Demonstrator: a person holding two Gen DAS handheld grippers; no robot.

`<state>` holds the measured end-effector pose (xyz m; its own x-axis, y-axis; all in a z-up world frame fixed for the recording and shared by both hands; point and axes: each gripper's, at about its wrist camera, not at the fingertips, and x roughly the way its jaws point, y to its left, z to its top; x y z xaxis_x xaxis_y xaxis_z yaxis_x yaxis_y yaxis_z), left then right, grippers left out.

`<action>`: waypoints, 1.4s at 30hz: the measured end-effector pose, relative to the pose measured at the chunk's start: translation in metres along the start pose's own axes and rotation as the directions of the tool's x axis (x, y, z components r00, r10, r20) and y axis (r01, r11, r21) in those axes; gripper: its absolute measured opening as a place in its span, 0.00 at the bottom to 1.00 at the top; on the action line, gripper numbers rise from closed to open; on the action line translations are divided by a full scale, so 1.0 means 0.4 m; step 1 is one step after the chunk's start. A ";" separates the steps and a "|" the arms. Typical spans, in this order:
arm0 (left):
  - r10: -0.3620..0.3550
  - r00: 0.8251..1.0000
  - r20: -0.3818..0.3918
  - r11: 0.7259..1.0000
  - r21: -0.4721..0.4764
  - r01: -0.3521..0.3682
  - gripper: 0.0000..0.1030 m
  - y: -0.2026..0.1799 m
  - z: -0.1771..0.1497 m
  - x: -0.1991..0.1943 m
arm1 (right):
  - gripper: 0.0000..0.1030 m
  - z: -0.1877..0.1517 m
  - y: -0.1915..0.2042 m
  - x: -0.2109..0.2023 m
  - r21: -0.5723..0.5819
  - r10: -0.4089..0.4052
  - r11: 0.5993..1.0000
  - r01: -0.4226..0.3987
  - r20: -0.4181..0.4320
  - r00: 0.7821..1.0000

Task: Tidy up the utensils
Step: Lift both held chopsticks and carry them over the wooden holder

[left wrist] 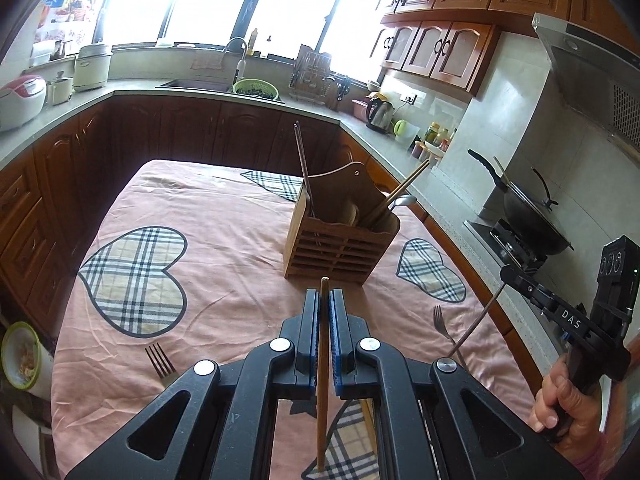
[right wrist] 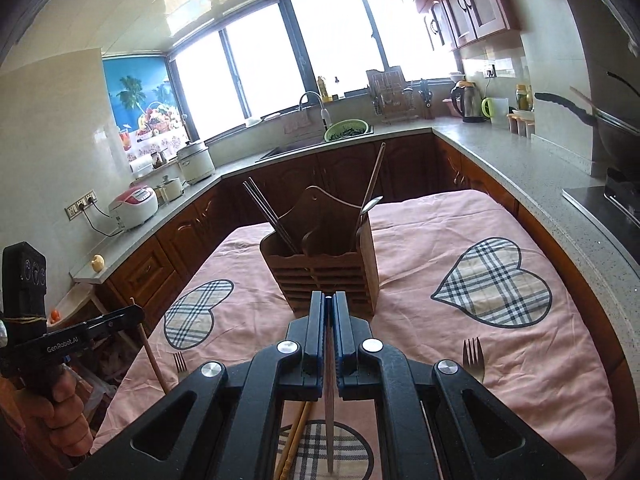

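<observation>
A wooden utensil holder (left wrist: 340, 240) (right wrist: 324, 264) stands mid-table with chopsticks and a spoon in it. My left gripper (left wrist: 325, 300) is shut on a light wooden chopstick (left wrist: 322, 380), held upright in front of the holder; it also shows in the right wrist view (right wrist: 154, 354). My right gripper (right wrist: 329, 300) is shut on a dark chopstick (right wrist: 330, 400), also seen in the left wrist view (left wrist: 476, 324). Forks lie on the pink cloth (left wrist: 160, 360) (left wrist: 440, 320) (right wrist: 473, 356) (right wrist: 180, 362). Two light chopsticks (right wrist: 294, 444) lie under my right gripper.
The table has a pink cloth with plaid hearts (left wrist: 200, 208). Countertops surround it on three sides, with rice cookers (left wrist: 20, 100), a sink (left wrist: 200, 85), a kettle (left wrist: 380, 114) and a wok on the stove (left wrist: 532, 216). A bowl (left wrist: 20, 356) sits left of the table.
</observation>
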<state>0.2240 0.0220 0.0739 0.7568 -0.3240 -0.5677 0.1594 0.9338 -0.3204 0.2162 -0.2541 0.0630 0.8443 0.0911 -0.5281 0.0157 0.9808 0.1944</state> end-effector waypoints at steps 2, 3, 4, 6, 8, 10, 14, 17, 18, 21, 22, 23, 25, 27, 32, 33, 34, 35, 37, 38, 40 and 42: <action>0.000 1.000 0.013 1.000 0.004 0.000 0.03 -0.003 0.005 -0.011 | 0.03 0.006 0.002 -0.009 -0.003 0.000 1.000 0.000 0.011 1.000; 0.000 1.000 0.021 1.000 0.005 0.000 0.03 -0.001 0.008 -0.015 | 0.03 0.008 0.003 -0.014 -0.004 0.001 1.000 -0.001 0.017 1.000; -0.001 1.000 0.029 1.000 0.006 0.001 0.03 -0.001 0.011 -0.020 | 0.03 0.012 0.003 -0.018 -0.005 0.001 1.000 -0.001 0.023 1.000; 0.000 0.999 0.044 1.000 0.005 0.000 0.03 -0.002 0.018 -0.030 | 0.03 0.019 0.004 -0.025 -0.007 0.001 1.000 -0.001 0.035 0.999; 0.001 0.998 0.058 1.000 0.004 -0.001 0.03 0.001 0.024 -0.037 | 0.03 0.026 0.004 -0.031 -0.008 0.002 1.000 -0.001 0.046 0.999; 0.003 0.997 0.071 1.000 0.004 -0.003 0.03 0.002 0.030 -0.043 | 0.03 0.035 0.005 -0.037 -0.010 0.002 1.000 -0.001 0.056 0.998; 0.006 0.996 0.088 1.000 0.010 -0.007 0.03 0.005 0.040 -0.045 | 0.03 0.049 0.006 -0.043 -0.014 0.002 1.000 -0.001 0.074 0.997; 0.003 0.996 0.093 1.000 0.010 -0.004 0.03 0.010 0.047 -0.042 | 0.03 0.057 0.004 -0.041 -0.014 0.004 1.000 -0.003 0.081 0.997; 0.002 0.995 0.095 1.000 0.009 -0.003 0.03 0.009 0.051 -0.041 | 0.03 0.061 0.001 -0.040 -0.013 0.005 1.000 -0.004 0.084 0.996; -0.001 0.995 0.102 1.000 0.010 0.000 0.03 0.013 0.059 -0.036 | 0.03 0.073 0.003 -0.037 -0.016 0.008 1.000 -0.007 0.093 0.996; -0.002 0.995 0.104 1.000 0.011 0.001 0.03 0.014 0.063 -0.035 | 0.03 0.077 0.004 -0.037 -0.017 0.009 1.000 -0.008 0.097 0.995; -0.003 0.994 0.107 1.000 0.011 0.002 0.03 0.014 0.067 -0.034 | 0.03 0.082 0.006 -0.037 -0.019 0.010 1.000 -0.008 0.102 0.995; -0.005 0.994 0.113 1.000 0.012 0.004 0.03 0.016 0.077 -0.032 | 0.03 0.092 0.007 -0.035 -0.022 0.011 1.000 -0.009 0.109 0.994; -0.006 0.993 0.120 1.000 0.011 0.005 0.03 0.017 0.083 -0.030 | 0.03 0.100 0.010 -0.036 -0.023 0.011 1.000 -0.009 0.120 0.993; -0.013 0.991 0.135 1.000 0.009 0.012 0.03 0.021 0.098 -0.025 | 0.03 0.122 0.011 -0.032 -0.026 0.014 1.000 -0.011 0.139 0.990; -0.014 0.990 0.138 1.000 0.009 0.013 0.03 0.020 0.098 -0.025 | 0.03 0.126 0.014 -0.031 -0.027 0.014 1.000 -0.010 0.142 0.990; -0.017 0.990 0.140 1.000 0.008 0.016 0.03 0.021 0.102 -0.023 | 0.03 0.130 0.014 -0.030 -0.027 0.014 1.000 -0.010 0.145 0.989; -0.020 0.989 0.143 1.000 0.005 0.020 0.03 0.023 0.102 -0.023 | 0.03 0.134 0.014 -0.029 -0.027 0.015 1.000 -0.011 0.149 0.989; -0.024 0.988 0.152 1.000 -0.003 0.025 0.03 0.028 0.109 -0.021 | 0.03 0.142 0.016 -0.027 -0.032 0.013 0.999 -0.008 0.157 0.987; -0.025 0.987 0.157 1.000 -0.006 0.026 0.03 0.031 0.111 -0.020 | 0.03 0.146 0.017 -0.025 -0.033 0.013 0.999 -0.008 0.161 0.987; -0.026 0.986 0.166 1.000 -0.011 0.028 0.03 0.036 0.118 -0.017 | 0.03 0.154 0.016 -0.023 -0.034 0.013 0.999 -0.007 0.168 0.986; -0.026 0.984 0.174 0.999 -0.013 0.029 0.03 0.040 0.125 -0.012 | 0.03 0.162 0.014 -0.021 -0.036 0.013 0.999 -0.007 0.176 0.984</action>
<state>0.2546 0.0462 0.1097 0.8509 -0.3172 -0.4188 0.1732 0.9220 -0.3464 0.2442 -0.2604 0.1221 0.9255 0.0726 -0.3718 -0.0098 0.9857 0.1681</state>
